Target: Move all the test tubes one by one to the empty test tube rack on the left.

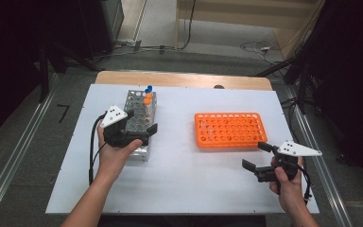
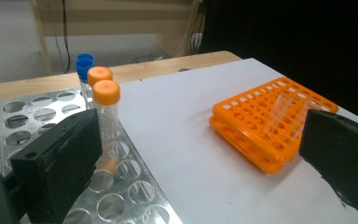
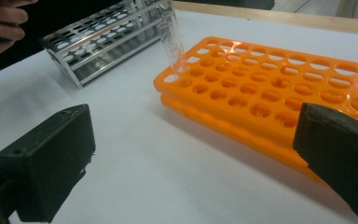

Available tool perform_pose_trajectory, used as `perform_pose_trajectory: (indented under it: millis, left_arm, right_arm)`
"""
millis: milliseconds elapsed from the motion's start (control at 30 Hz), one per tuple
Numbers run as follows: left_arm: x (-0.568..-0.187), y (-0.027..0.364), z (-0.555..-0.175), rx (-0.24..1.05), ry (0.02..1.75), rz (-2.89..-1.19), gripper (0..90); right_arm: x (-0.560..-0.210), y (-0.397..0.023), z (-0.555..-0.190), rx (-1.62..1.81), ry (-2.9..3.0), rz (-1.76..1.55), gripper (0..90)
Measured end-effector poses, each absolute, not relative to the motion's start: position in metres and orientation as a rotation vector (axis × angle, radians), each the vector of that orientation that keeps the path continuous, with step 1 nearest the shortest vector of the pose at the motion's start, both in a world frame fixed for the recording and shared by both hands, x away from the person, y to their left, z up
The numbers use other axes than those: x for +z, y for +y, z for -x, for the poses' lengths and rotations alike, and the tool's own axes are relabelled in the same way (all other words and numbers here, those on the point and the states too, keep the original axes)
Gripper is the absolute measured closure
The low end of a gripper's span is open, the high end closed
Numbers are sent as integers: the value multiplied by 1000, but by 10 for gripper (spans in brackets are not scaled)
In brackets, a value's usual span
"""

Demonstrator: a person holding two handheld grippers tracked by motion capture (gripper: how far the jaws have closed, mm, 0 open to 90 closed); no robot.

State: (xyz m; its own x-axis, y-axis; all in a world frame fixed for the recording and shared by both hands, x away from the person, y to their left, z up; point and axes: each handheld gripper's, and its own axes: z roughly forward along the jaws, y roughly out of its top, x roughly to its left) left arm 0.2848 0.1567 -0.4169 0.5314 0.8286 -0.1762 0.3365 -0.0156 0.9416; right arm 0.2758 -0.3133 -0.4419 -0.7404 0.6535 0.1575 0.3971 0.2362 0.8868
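Nearest me, at five o'clock on the table (image 1: 179, 179), the right gripper (image 1: 257, 156) hangs spread and empty; at nine o'clock the left gripper (image 1: 142, 122) is spread too, over the metal rack (image 1: 139, 101). Farther off, one clear tube (image 3: 171, 42) leans in the orange rack (image 1: 229, 130), while four capped tubes (image 2: 106, 109) wait at eleven o'clock, so most seems left.

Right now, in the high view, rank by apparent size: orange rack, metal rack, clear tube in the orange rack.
1. Orange rack, the widest.
2. Metal rack, partly hidden by the left gripper, so the gap is unsure.
3. Clear tube, smallest, faint.
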Motion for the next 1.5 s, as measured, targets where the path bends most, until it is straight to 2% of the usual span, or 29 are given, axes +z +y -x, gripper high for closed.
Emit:
perform_pose_trajectory:
  millis: [633,867,1500]
  left_arm:
    - [-425,149,-242,486,962,-1589,0]
    - [-429,145,-236,476,941,-1602,0]
    - [-441,129,-235,423,911,-1653,0]
  right_arm:
    - [-431,-273,-306,1528,2294,-945,0]
    - [-437,-259,-320,1526,2298,-983,45]
    - [-462,-226,-345,1457,2359,-1020,421]
